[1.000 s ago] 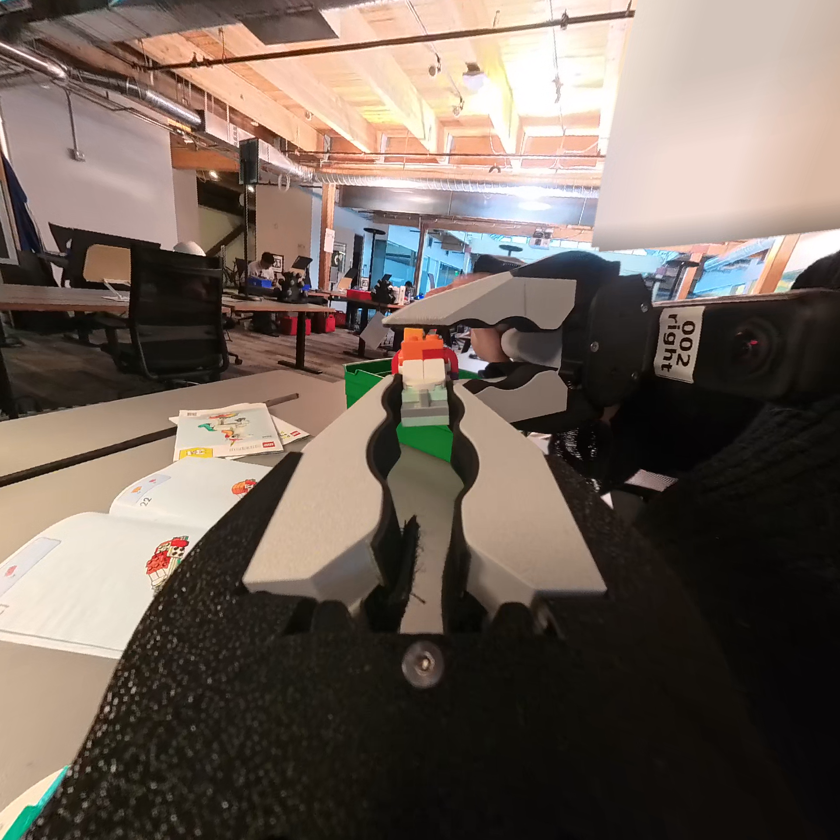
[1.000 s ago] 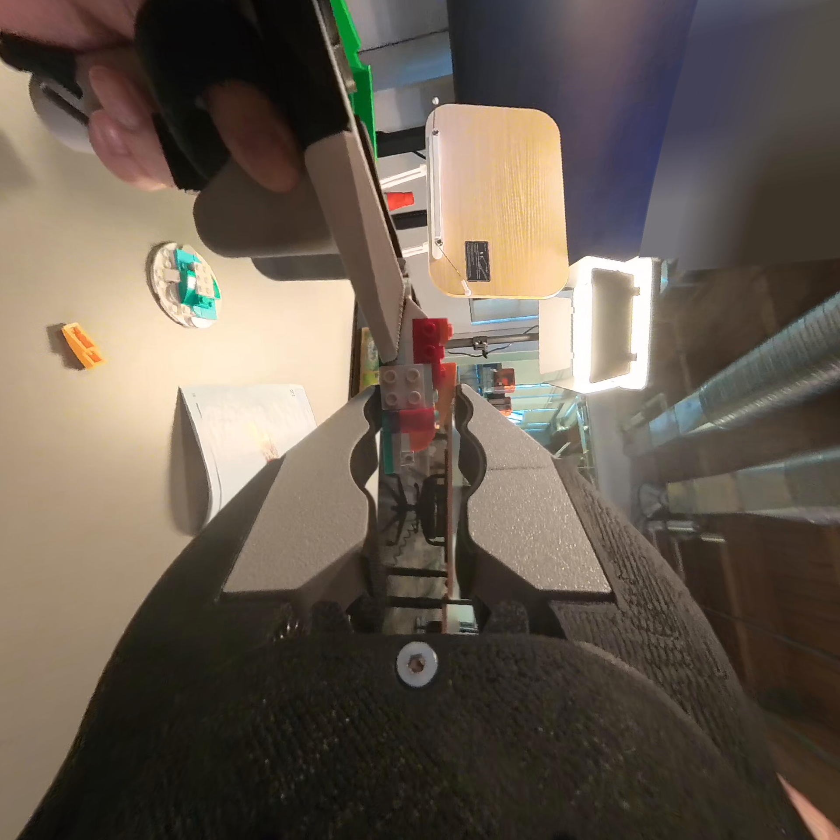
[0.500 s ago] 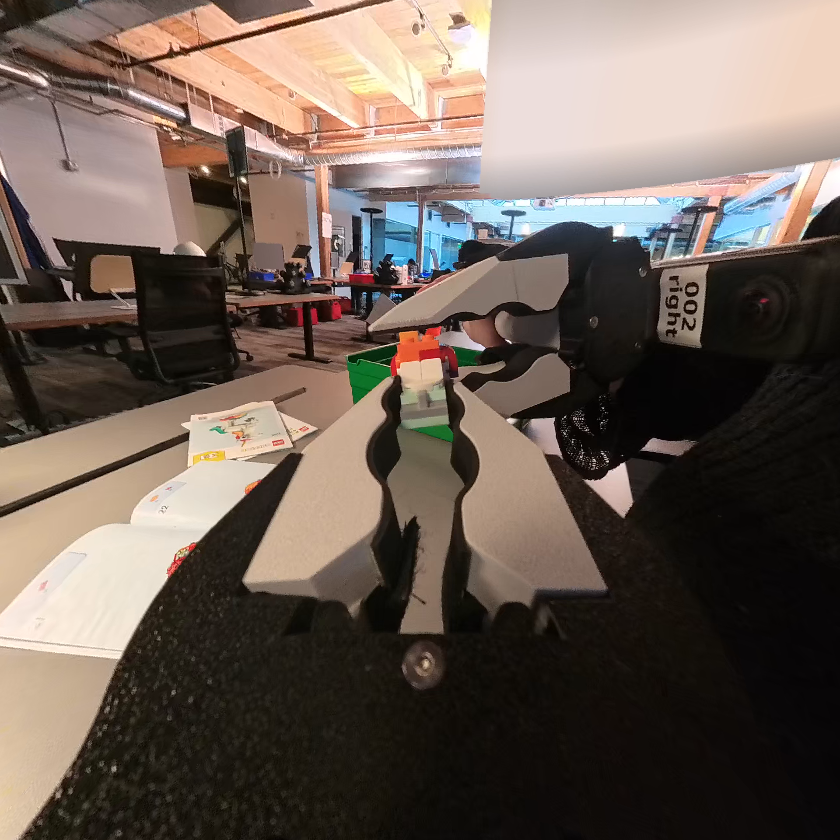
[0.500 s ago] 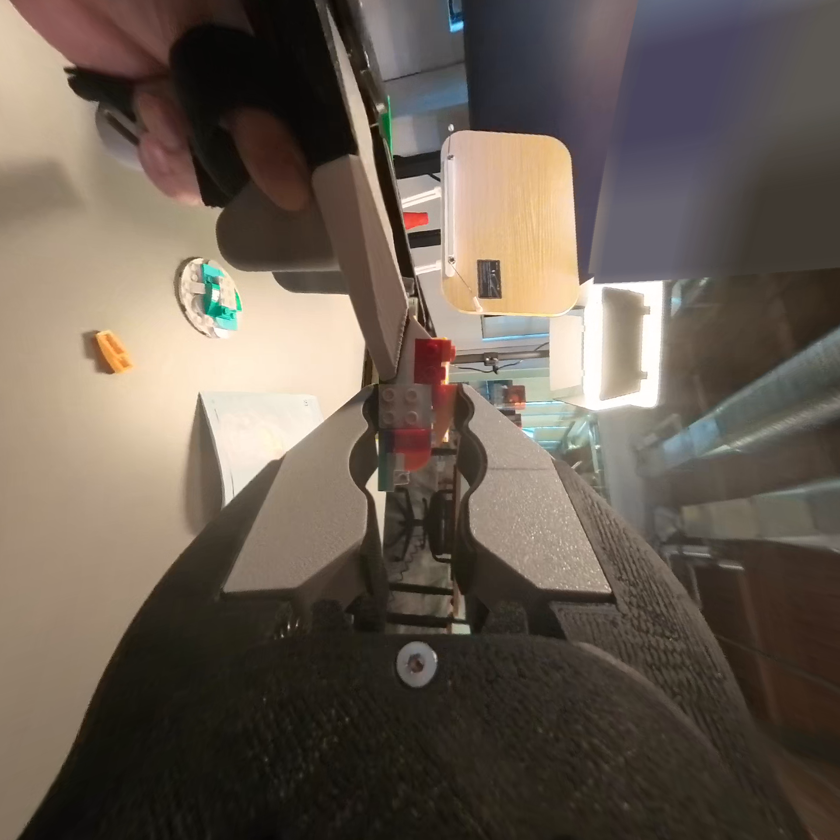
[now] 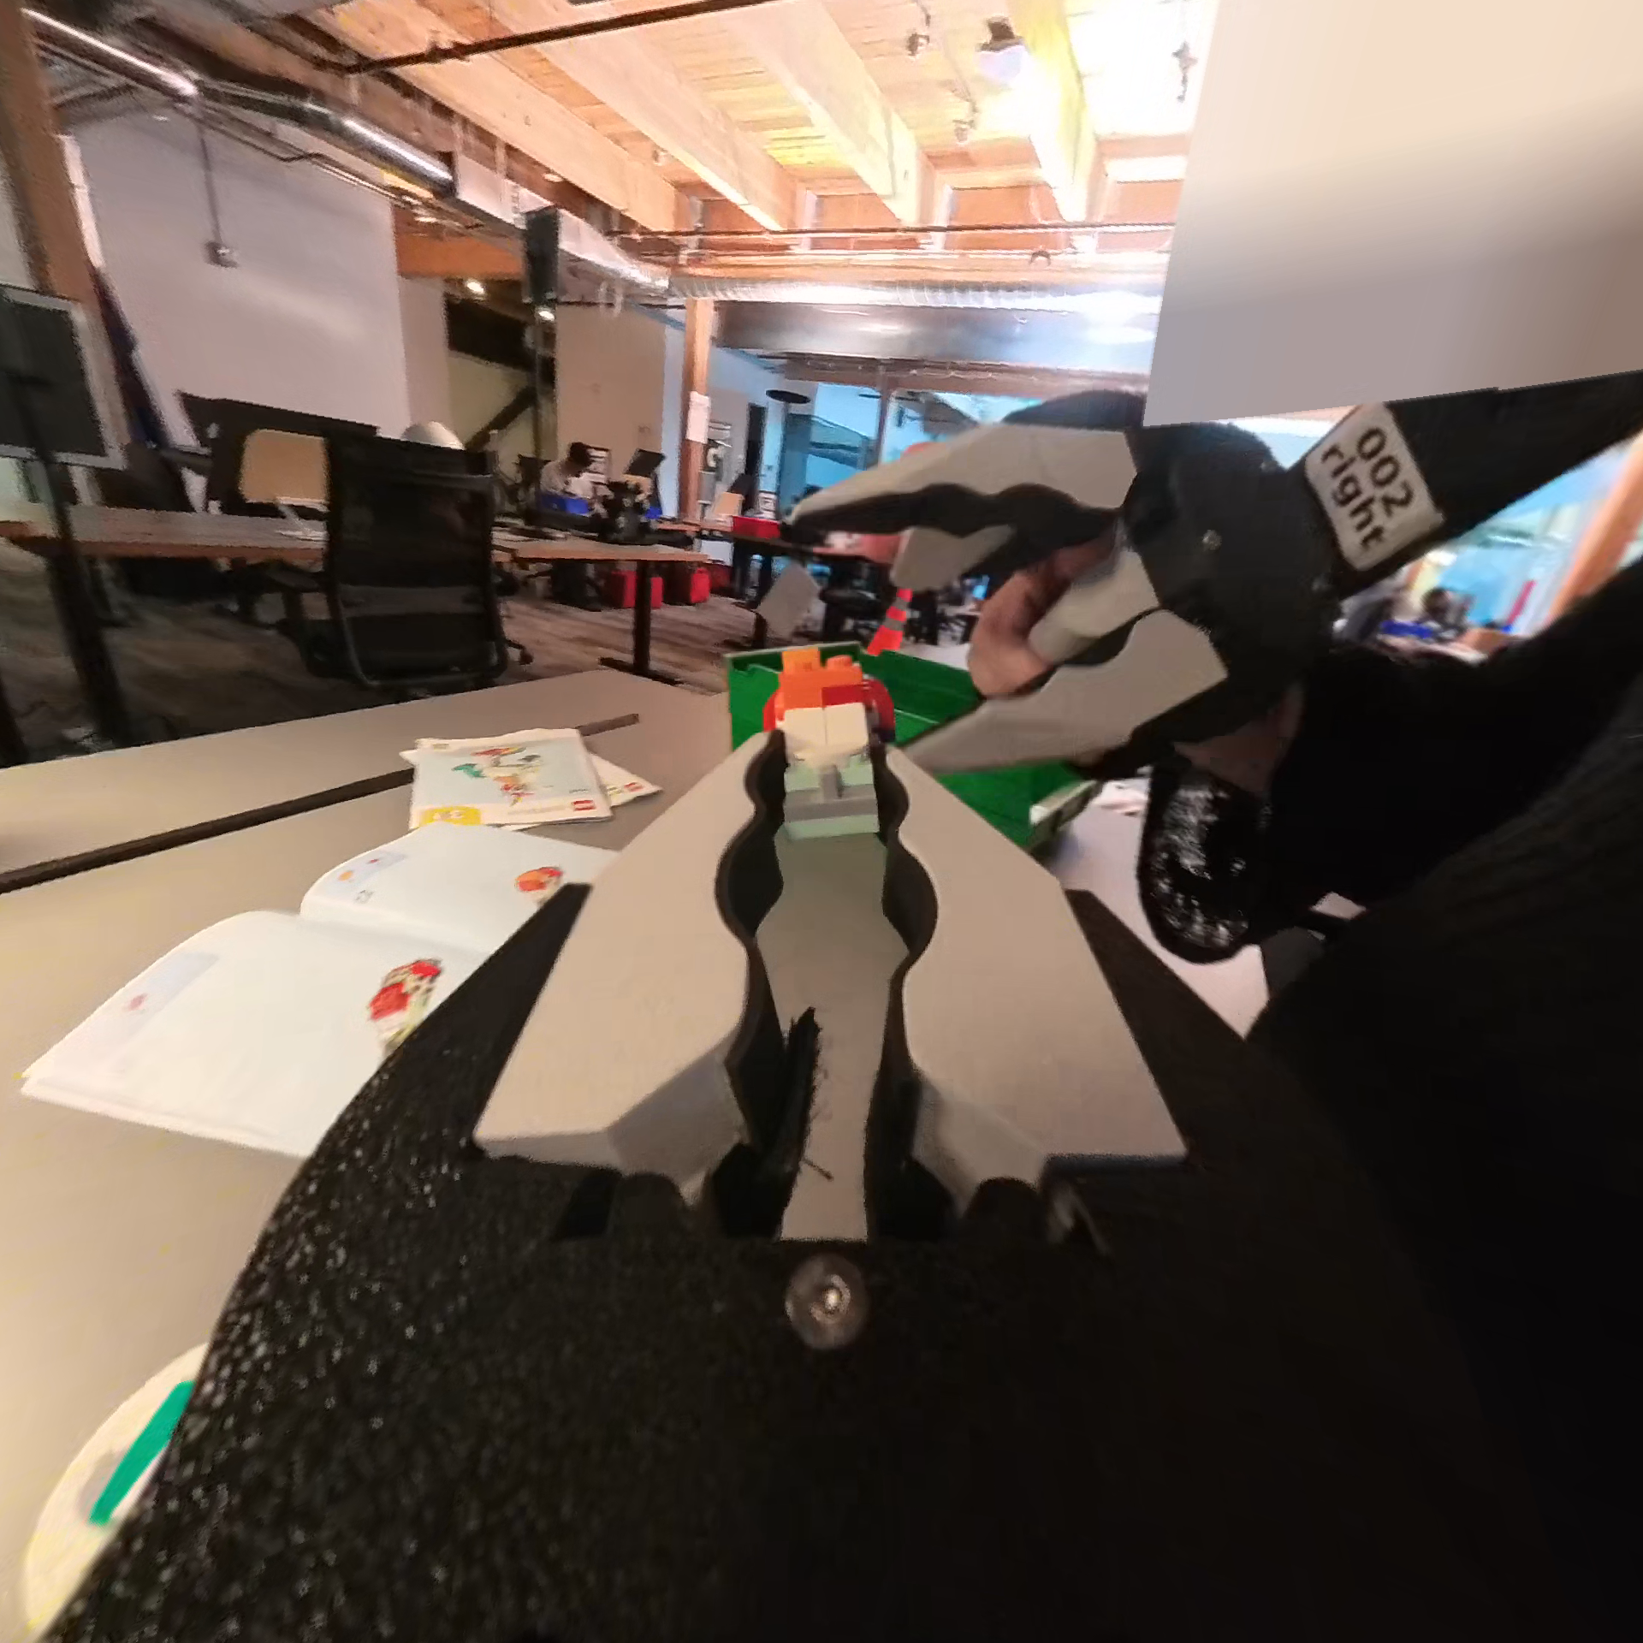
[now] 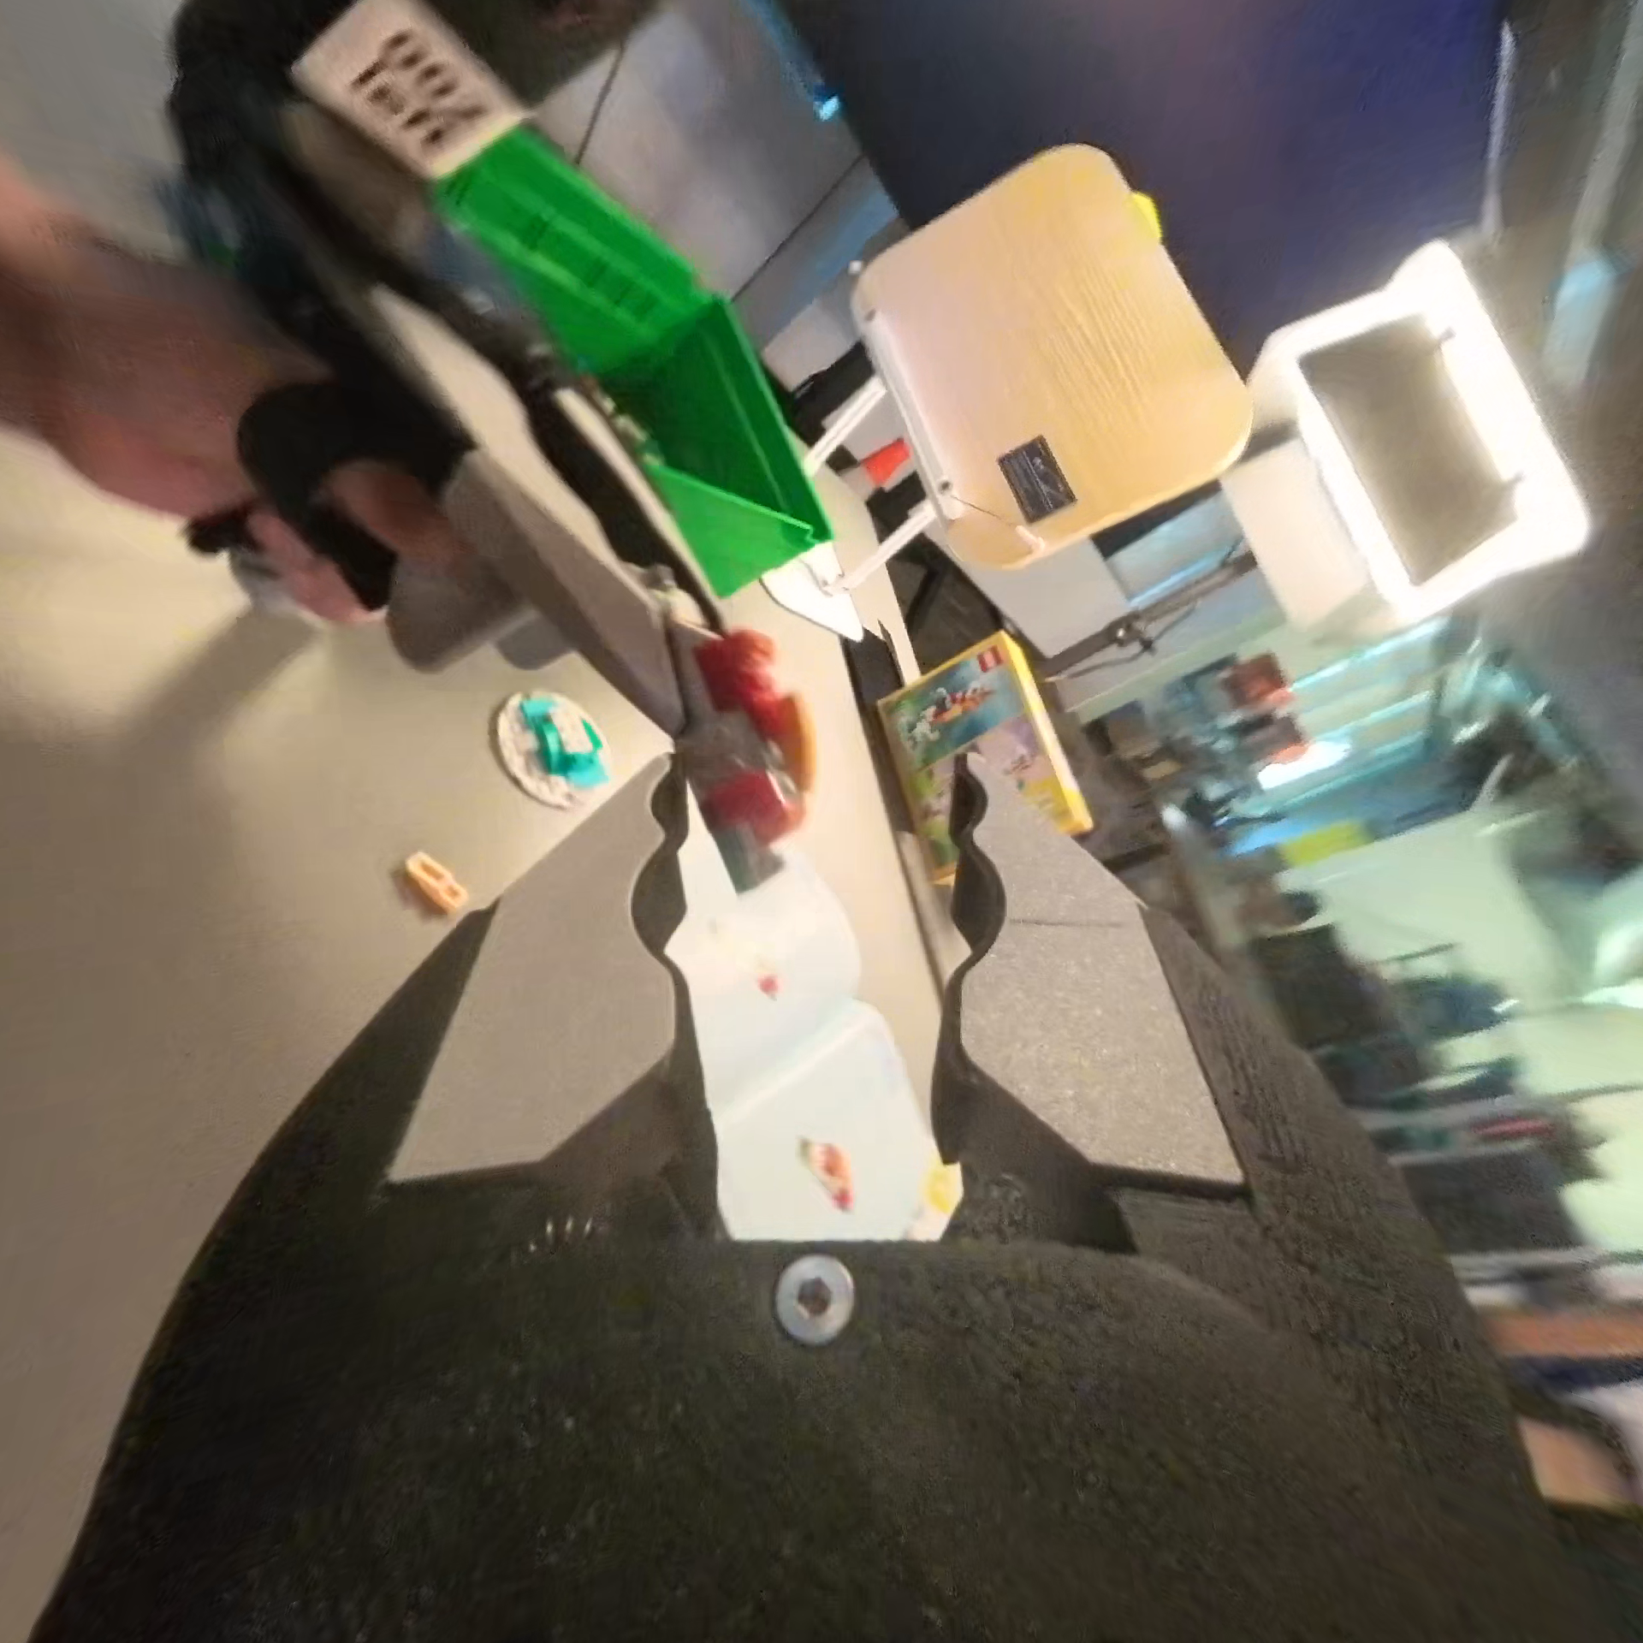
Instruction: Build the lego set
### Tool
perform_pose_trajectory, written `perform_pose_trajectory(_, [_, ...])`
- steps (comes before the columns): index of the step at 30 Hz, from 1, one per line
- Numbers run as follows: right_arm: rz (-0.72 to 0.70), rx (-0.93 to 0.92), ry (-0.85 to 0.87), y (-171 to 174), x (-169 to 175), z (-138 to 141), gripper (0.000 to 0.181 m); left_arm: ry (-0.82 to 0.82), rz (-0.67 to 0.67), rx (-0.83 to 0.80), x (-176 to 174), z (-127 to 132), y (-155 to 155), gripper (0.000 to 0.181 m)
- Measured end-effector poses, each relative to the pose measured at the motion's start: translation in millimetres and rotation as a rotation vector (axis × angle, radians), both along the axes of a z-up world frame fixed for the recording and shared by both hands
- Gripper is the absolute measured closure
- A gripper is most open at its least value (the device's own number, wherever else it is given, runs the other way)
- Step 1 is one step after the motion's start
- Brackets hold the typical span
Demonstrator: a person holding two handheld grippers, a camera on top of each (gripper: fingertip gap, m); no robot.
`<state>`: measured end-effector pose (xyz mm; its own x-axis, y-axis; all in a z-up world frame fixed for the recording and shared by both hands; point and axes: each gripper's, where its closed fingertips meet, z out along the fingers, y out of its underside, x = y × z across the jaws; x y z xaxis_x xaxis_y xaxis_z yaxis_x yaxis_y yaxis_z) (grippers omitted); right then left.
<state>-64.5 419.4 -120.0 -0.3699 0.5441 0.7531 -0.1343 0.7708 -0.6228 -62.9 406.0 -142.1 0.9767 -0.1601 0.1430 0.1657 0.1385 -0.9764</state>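
My left gripper [image 5: 827, 756] is shut on a small lego model [image 5: 825, 747] of white, grey, orange and red bricks, held above the grey table [image 5: 222, 800]. My right gripper [image 6: 818, 782] is open and empty. In the right wrist view, which is blurred, the model [image 6: 747, 756] sits just ahead of its left fingertip, held by the left gripper's finger [image 6: 578, 569]. In the left wrist view the right gripper [image 5: 858, 636] hangs over the model from the right, jaws spread.
A green bin [image 5: 933, 711] stands behind the model. An open instruction booklet [image 5: 311, 960] and leaflets [image 5: 507, 782] lie to the left. A white round plate with teal bricks [image 6: 551, 747], a loose orange brick [image 6: 434, 882] and the set's box [image 6: 987, 756] are on the table.
My right gripper has opened, let go of the model and tilted away from it. My left gripper still holds the model and has moved little.
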Motion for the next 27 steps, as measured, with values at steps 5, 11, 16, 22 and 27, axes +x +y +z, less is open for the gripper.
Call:
perform_pose_trajectory(5, [-0.036, -0.349, -0.390, 11, -2, -65, 0.134, 0.024, 0.207, -0.024, -36, -10, -38, 0.166])
perform_pose_trajectory(11, [0.062, -0.527, -0.730, -19, -8, -158, 0.146, 0.036, 0.304, -0.073, -49, -22, -72, 0.166])
perform_pose_trajectory(16, [0.151, -0.460, -0.807, -25, -23, -183, 0.146, 0.025, 0.299, -0.112, -47, -33, -77, 0.166])
perform_pose_trajectory(22, [0.317, -0.350, -0.858, -30, -28, -191, 0.155, 0.025, 0.278, -0.125, -41, -36, -76, 0.166])
perform_pose_trajectory(27, [0.350, -0.277, -0.898, -32, -29, -198, 0.174, 0.030, 0.275, -0.127, -41, -35, -74, 0.166])
